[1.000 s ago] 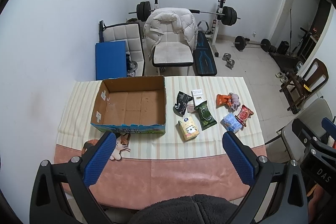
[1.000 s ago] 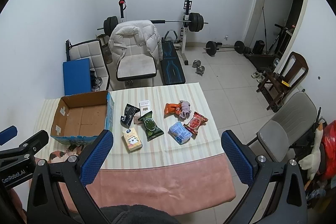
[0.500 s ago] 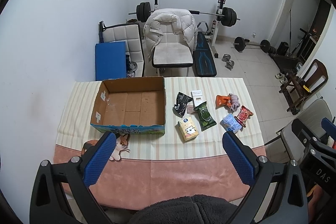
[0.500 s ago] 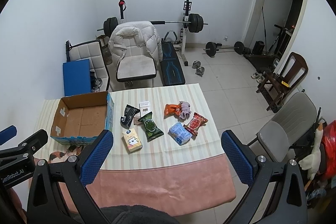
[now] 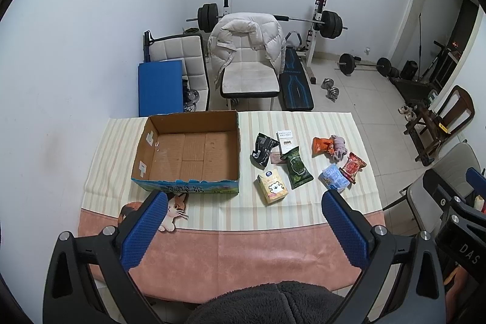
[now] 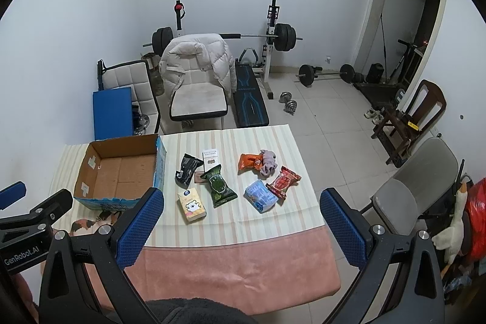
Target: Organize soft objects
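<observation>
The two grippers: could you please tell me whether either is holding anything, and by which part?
Nothing is held. The left gripper and right gripper are both open above the table's near edge, fingers apart and empty.

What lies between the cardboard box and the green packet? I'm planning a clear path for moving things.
A black packet and a yellow tissue pack lie between the cardboard box and the green packet; the left wrist view shows it.

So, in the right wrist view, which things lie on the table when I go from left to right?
cardboard box → black packet → yellow tissue pack → green packet → orange packet → blue packet → red packet
</observation>
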A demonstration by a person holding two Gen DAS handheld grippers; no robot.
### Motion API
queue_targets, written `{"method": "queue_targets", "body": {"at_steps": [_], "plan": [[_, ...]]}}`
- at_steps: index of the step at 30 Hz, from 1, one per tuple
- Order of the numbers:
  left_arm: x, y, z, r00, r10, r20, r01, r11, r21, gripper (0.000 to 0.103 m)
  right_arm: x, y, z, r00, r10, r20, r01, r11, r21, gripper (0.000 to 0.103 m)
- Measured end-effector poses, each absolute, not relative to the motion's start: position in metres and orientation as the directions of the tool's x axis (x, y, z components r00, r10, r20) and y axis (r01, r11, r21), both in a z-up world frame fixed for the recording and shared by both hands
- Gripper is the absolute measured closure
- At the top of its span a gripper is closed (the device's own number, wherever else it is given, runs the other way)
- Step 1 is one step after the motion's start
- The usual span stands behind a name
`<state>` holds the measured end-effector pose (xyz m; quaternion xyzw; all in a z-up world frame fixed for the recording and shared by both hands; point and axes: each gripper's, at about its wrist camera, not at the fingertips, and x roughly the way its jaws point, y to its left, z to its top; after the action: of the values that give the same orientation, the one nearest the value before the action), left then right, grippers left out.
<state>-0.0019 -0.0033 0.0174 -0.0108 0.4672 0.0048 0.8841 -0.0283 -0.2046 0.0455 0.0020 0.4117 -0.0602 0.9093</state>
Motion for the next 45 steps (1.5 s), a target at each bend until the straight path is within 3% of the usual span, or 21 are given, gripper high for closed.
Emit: {"method": "queue_targets", "body": {"at_steps": [45], "plan": [[0.016,-0.011,0.006,0.538,-0.031,-0.842,-0.009,0.999,-0.042,0.0,-0.019,-0.209,0.047,0.645,-0.105,-0.757,0.122,0.992,-0.034,0.0]]}}
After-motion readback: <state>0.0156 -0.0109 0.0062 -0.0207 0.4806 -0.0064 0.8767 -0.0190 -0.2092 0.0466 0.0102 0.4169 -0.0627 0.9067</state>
